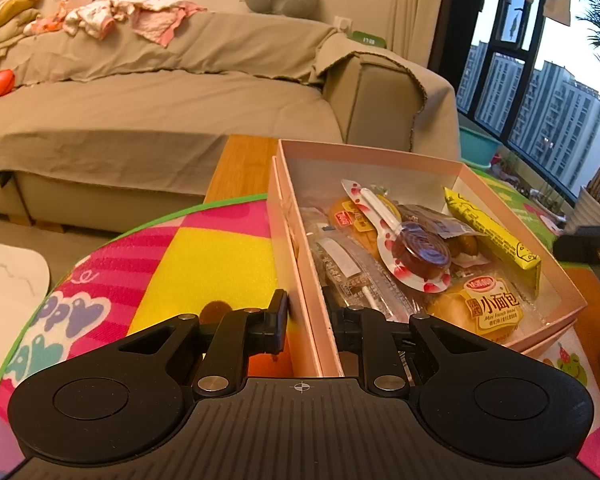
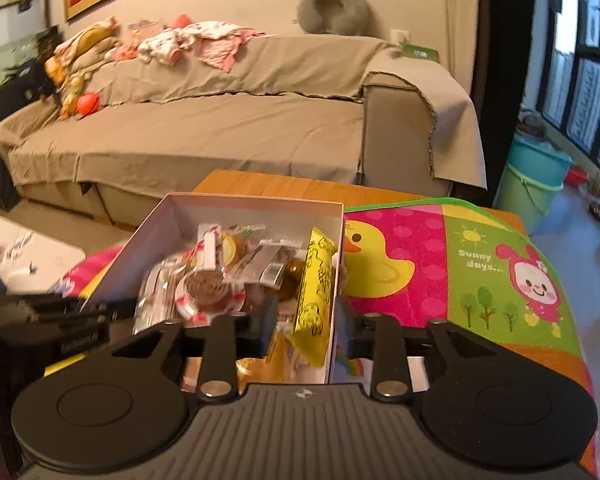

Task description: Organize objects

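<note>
A pink open box (image 1: 300,280) full of wrapped snacks sits on a colourful play mat. Inside lie a purple lollipop (image 1: 420,250), a yellow snack stick (image 1: 492,232) and a mini bread pack (image 1: 488,308). My left gripper (image 1: 306,316) is shut on the box's left wall, one finger outside, one inside. In the right wrist view the box (image 2: 256,204) shows again with the yellow stick (image 2: 316,292). My right gripper (image 2: 306,324) straddles the box's right wall with a gap around it. The left gripper's body (image 2: 40,320) shows at left.
The mat (image 2: 480,264) covers a wooden table (image 2: 300,184). A beige sofa (image 1: 160,100) with clothes and toys stands behind. A white marble table (image 1: 8,280) is at left. A green bucket (image 2: 536,176) stands by the window at right.
</note>
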Available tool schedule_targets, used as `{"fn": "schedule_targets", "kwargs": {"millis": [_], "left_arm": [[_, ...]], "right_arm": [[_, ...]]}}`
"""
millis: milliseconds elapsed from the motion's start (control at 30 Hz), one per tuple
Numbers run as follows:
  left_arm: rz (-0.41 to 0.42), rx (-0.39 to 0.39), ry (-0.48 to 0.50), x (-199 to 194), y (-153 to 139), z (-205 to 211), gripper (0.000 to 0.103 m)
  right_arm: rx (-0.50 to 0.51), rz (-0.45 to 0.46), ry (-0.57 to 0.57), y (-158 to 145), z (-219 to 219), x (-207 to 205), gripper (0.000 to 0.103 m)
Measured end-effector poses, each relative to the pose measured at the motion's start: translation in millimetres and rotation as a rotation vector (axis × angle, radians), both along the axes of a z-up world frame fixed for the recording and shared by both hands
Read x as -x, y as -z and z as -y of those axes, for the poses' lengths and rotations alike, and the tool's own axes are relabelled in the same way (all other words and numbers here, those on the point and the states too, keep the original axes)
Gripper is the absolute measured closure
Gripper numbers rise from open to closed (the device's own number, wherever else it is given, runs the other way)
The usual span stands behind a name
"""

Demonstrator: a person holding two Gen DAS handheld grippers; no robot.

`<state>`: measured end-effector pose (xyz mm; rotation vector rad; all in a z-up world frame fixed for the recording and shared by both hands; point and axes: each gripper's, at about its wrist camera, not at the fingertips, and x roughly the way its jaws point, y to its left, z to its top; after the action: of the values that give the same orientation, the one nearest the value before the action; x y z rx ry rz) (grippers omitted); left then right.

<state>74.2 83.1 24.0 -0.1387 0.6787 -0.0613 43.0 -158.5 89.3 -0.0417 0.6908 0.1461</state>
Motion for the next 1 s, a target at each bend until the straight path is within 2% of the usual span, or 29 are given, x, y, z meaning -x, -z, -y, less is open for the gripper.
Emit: {"fn": "schedule_targets", "kwargs": {"millis": [33,100,233,400,500,567,667,767,800,933,967,1000], "left_arm": [[0.0,0.0,0.0,-0.1,0.0,0.0,0.083],[-0.002,0.001,0.0,-0.1,0.0,0.2,0.083],[-0.003,0.0,0.001,0.4,0.5,0.0,0.083],[-0.022,-0.073,0.021,-7.7,-2.0,9.6,0.087],[-0.034,-0.125,0.053,-25.6,-2.1,22.5,0.089],[-0.039,-0.146,0.079,-48.9,-2.5,37.1,0.089],[-0.027,-0.141,0.11,-89.6,-0.4,59.0,0.089],[0.004,-0.088,0.134,-136.1,5.4,72.1,0.086],[0.013,-0.086,0.134,-146.2,6.3,74.0,0.082],[0.01,-0.145,0.083,-172.8,4.5,71.6,0.051],[0.018,-0.162,0.075,-172.4,3.9,66.7,0.047],[0.032,-0.172,0.062,-171.2,4.2,60.5,0.037]], "right_arm": [[0.013,0.004,-0.012,0.4,-0.5,4.7,0.055],[0.041,0.007,-0.042,1.6,-2.2,13.9,0.053],[0.091,-0.011,-0.14,8.2,-5.8,35.4,0.034],[0.165,-0.021,-0.168,34.6,-7.0,46.8,0.035],[0.123,-0.03,-0.135,48.8,1.7,37.6,0.046],[0.075,-0.034,-0.128,54.0,9.4,30.0,0.046],[0.094,-0.001,-0.079,57.9,21.2,14.5,0.046],[0.077,0.022,-0.001,61.5,45.3,-13.8,0.046],[0.074,0.037,0.032,63.0,52.3,-24.7,0.046],[0.066,0.097,0.1,74.4,70.0,-65.0,0.044],[0.062,0.095,0.106,78.9,72.0,-72.8,0.044],[0.055,0.074,0.112,83.2,73.1,-81.2,0.044]]}}
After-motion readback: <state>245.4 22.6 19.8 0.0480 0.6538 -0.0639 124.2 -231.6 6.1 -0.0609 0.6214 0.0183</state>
